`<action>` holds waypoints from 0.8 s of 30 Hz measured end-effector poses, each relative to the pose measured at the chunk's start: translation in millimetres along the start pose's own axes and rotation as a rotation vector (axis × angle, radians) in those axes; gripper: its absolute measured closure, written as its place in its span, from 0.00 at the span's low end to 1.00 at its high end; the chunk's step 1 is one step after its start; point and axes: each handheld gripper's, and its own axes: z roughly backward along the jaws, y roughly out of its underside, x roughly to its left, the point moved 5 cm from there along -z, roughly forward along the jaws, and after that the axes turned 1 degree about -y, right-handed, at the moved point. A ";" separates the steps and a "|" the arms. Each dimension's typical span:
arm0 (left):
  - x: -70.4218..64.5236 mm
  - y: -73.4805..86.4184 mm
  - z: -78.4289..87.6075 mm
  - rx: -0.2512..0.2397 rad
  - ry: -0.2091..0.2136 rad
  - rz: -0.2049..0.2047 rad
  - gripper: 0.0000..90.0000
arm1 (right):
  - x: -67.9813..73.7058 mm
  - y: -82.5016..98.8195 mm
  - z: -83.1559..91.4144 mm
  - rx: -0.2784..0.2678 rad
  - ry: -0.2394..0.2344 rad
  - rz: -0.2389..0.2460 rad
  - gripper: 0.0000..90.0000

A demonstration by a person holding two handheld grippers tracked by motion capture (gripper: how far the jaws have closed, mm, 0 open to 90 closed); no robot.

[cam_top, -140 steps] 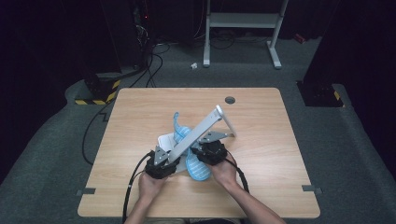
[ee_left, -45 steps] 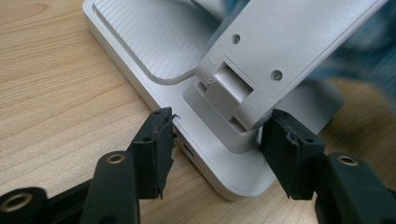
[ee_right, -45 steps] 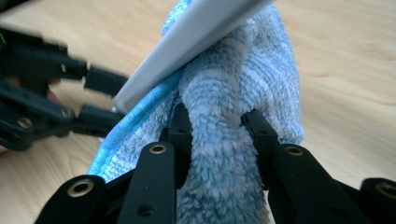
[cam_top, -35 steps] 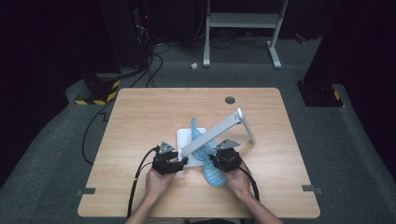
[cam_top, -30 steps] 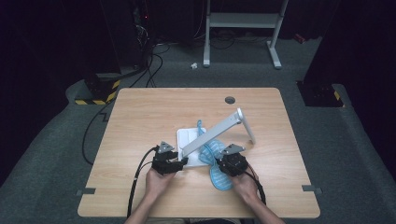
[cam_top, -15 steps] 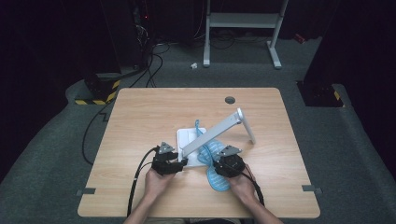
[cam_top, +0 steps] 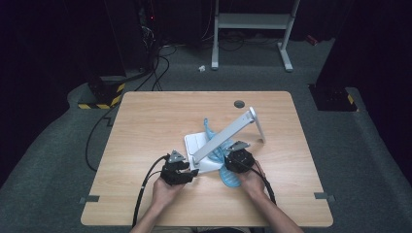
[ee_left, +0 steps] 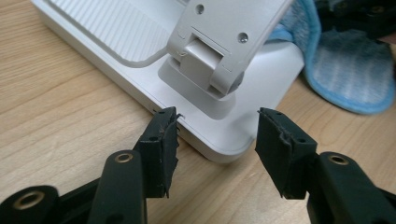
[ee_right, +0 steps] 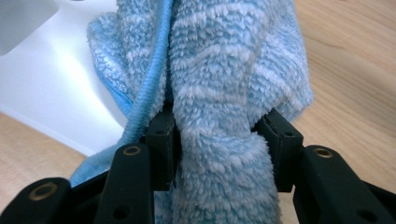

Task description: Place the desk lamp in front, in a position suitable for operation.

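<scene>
No container on the light wooden table [cam_top: 145, 126]; nothing sits inside anything.

Count: one white plastic desk lamp with a flat rectangular base [cam_top: 204, 145] and a long hinged arm [cam_top: 231, 133]; one fluffy light-blue microfibre cloth with a corded blue hem [ee_right: 219, 84]; two black two-jaw grippers, one per hand.

Lamp: the base lies flat near the table's middle, and the arm slopes up and away to the right in the high view, with the head bent down at its far end. In the left gripper view the arm's hinge [ee_left: 210, 60] sits near the base's front corner.

Cloth: draped partly over the base's right side and partly on the table beside it, a thin strip of it showing beyond the arm in the high view.

Left gripper [ee_left: 217, 133]: jaws apart, having just been closing, nothing between the pads; they straddle the base's near corner without touching it.

Right gripper [ee_right: 219, 137]: jaws have just been closing and now pinch a bunched fold of the cloth, pile pressed on both pads.
</scene>
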 end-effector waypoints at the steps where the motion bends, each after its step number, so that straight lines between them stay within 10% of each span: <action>1: 0.4 -0.4 0.0 0.002 0.014 0.012 0.54 | -1.7 -0.7 -0.9 -0.004 -0.004 0.002 0.62; 12: 36.8 -15.1 18.2 -0.051 -0.032 0.132 0.47 | 7.0 9.2 32.6 -0.020 -0.081 0.024 0.73; 24: 62.8 -39.1 -6.9 0.022 -0.186 0.110 0.42 | 45.2 4.7 43.3 0.035 -0.212 0.104 0.73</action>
